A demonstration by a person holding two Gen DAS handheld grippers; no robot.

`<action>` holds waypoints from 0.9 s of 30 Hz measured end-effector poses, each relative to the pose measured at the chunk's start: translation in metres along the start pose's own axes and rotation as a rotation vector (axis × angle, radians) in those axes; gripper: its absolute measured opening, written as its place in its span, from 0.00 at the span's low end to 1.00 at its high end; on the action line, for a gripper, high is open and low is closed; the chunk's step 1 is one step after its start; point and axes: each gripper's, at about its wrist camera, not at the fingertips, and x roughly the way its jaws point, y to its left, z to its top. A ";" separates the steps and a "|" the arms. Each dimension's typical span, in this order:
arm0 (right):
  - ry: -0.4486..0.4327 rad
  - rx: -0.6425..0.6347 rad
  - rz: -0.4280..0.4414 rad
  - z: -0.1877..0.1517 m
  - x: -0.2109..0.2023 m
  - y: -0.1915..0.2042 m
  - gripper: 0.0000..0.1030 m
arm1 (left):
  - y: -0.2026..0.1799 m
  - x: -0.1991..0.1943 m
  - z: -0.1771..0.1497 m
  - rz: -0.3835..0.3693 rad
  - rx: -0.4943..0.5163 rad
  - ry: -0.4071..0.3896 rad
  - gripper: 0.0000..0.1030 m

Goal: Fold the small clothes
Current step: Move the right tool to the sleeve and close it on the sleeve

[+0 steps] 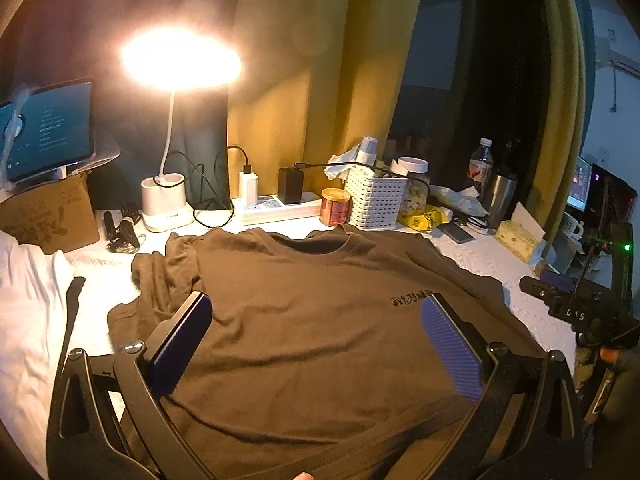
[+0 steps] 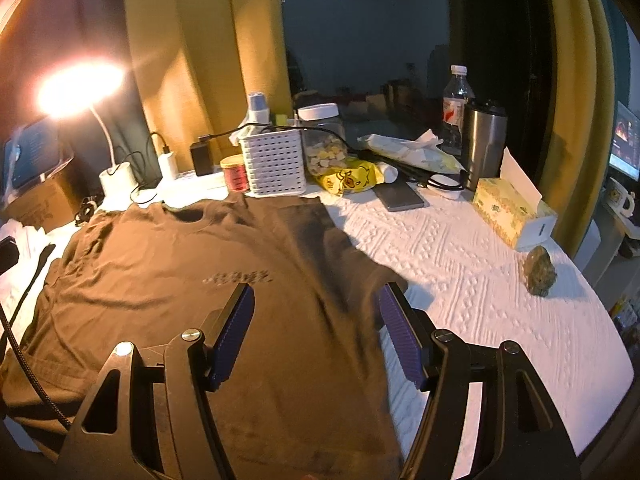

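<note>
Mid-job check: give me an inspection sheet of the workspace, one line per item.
Surface: white textured cover, bare at the right.
Job's things: brown T-shirt spread face up, collar toward the clutter; its far sleeve bunched.
Clutter: white basket, red-lidded jar, snack jar, yellow packet, phone, steel tumbler, water bottle, tissue box, dark lump.
Grippers: left tool and right tool open above the shirt, holding nothing.
Cables: chargers in a power strip; braided cable.
Surroundings: lit desk lamp, yellow curtains, laptop.
</note>
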 end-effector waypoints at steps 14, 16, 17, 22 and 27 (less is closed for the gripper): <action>0.124 0.015 0.039 0.033 0.080 -0.041 0.67 | -0.005 0.058 0.016 0.045 0.009 0.075 0.99; 0.144 0.007 0.048 0.034 0.092 -0.041 0.67 | -0.004 0.066 0.018 0.046 0.006 0.084 0.99; 0.152 0.004 0.053 0.036 0.097 -0.042 0.67 | -0.004 0.070 0.018 0.047 0.005 0.088 0.99; 0.191 0.007 0.066 0.042 0.128 -0.048 0.67 | 0.001 0.090 0.020 0.057 -0.001 0.120 0.99; 0.252 0.003 0.088 0.048 0.159 -0.052 0.67 | 0.006 0.106 0.020 0.064 -0.006 0.148 0.99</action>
